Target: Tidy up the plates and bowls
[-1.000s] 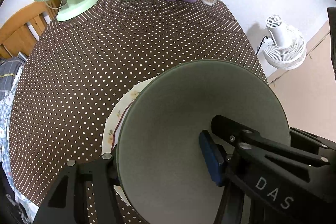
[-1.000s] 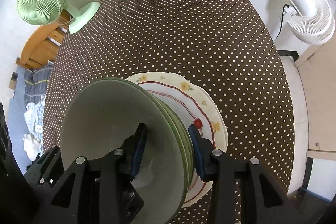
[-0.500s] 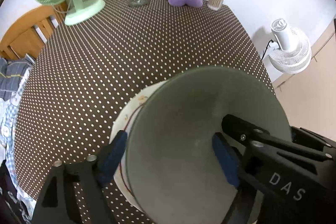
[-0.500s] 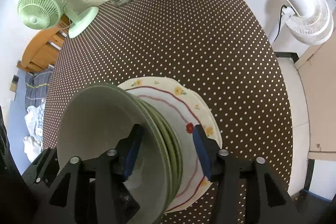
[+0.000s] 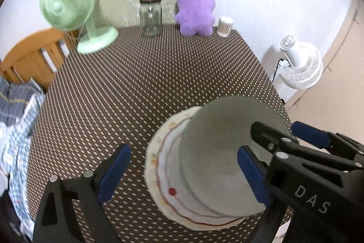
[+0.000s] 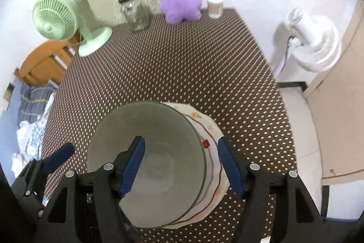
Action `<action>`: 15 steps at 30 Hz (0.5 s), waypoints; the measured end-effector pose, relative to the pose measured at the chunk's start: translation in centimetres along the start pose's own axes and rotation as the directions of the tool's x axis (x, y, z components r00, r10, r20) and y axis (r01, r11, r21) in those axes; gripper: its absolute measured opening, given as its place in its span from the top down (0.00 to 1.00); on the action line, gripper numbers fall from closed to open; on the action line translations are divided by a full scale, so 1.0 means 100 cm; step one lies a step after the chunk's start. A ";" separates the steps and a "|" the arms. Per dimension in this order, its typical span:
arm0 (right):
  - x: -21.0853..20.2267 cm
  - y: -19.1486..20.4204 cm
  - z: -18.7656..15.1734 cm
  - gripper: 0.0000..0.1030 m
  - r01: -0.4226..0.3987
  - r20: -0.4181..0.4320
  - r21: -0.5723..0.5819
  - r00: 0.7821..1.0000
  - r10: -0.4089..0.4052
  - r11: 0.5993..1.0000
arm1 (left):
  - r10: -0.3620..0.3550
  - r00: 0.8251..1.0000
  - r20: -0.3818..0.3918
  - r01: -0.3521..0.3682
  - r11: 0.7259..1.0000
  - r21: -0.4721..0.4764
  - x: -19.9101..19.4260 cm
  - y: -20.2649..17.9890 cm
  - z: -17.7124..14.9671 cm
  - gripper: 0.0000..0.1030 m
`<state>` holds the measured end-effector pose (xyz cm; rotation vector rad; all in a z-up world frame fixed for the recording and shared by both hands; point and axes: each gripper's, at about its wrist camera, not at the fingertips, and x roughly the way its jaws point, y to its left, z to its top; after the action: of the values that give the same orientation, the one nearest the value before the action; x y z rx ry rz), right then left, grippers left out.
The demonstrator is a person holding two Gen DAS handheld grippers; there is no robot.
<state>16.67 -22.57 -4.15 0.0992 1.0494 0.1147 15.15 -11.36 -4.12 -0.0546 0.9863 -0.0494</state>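
- Bowl [image 6: 159, 165], grey-green and deep, sits on a cream plate [image 6: 215, 129] with a red wavy line and small flowers; the pair lies in the lower middle of the right wrist view and the lower right of the left wrist view, on a brown tablecloth [image 5: 141, 83] with white dots.
- Left gripper [image 5: 182, 172] has just been opening its jaws, which now stand wide apart. One blue pad [image 5: 115, 171] hangs over the cloth to the left of the plate and the other over the bowl's inside. Neither presses on the rim, so nothing is held.
- Right gripper [image 6: 182, 165] has also just been opening its jaws. They stand partly open on either side of the bowl's right-hand rim, one blue pad [image 6: 133, 165] over the inside of the bowl, the other over the plate's edge. Both are clear of the rim and it grips nothing.
- In the left wrist view the right gripper's black frame crosses the lower right corner, over the bowl.
- Along the top of both frames, at the table's far edge, stand a green desk fan [image 5: 68, 6] at upper left, a glass jar [image 5: 150, 15] with a dark lid, a purple plush toy [image 5: 195, 10] and a small cotton-swab container [image 5: 225, 26].
- White fan [image 5: 300, 65] stands on the floor at the right, beyond the table.
- Wooden chair [image 5: 34, 56] and checked fabric [image 5: 20, 111] fill the left edge.
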 end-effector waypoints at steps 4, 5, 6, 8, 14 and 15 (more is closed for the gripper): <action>-0.023 0.015 -0.005 0.32 0.026 0.072 0.035 0.997 -0.029 0.999 | 0.004 0.997 0.074 -0.007 0.999 0.037 -0.025 0.021 0.001 0.07; -0.029 0.021 -0.006 0.32 0.034 0.091 0.038 0.995 -0.037 0.999 | 0.008 0.996 0.083 -0.011 0.999 0.041 -0.030 0.026 0.001 0.07; -0.033 0.027 -0.008 0.32 0.040 0.109 0.041 0.993 -0.045 0.998 | 0.009 0.996 0.091 -0.013 0.999 0.045 -0.034 0.031 0.001 0.07; -0.043 0.039 -0.012 0.32 0.051 0.144 0.052 0.988 -0.058 0.997 | 0.004 0.993 0.120 -0.011 0.998 0.058 -0.044 0.046 -0.003 0.07; -0.067 0.081 -0.030 0.27 0.072 0.243 0.067 0.966 -0.086 0.995 | 0.027 0.978 0.205 -0.049 0.993 0.105 -0.067 0.084 -0.019 0.07; -0.070 0.085 -0.035 0.26 0.074 0.259 0.074 0.962 -0.091 0.994 | 0.030 0.976 0.216 -0.055 0.993 0.108 -0.070 0.089 -0.022 0.07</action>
<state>9.77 -15.02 1.30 0.1246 0.7912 -0.0085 9.63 -2.06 -0.08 0.0649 0.7676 -0.0590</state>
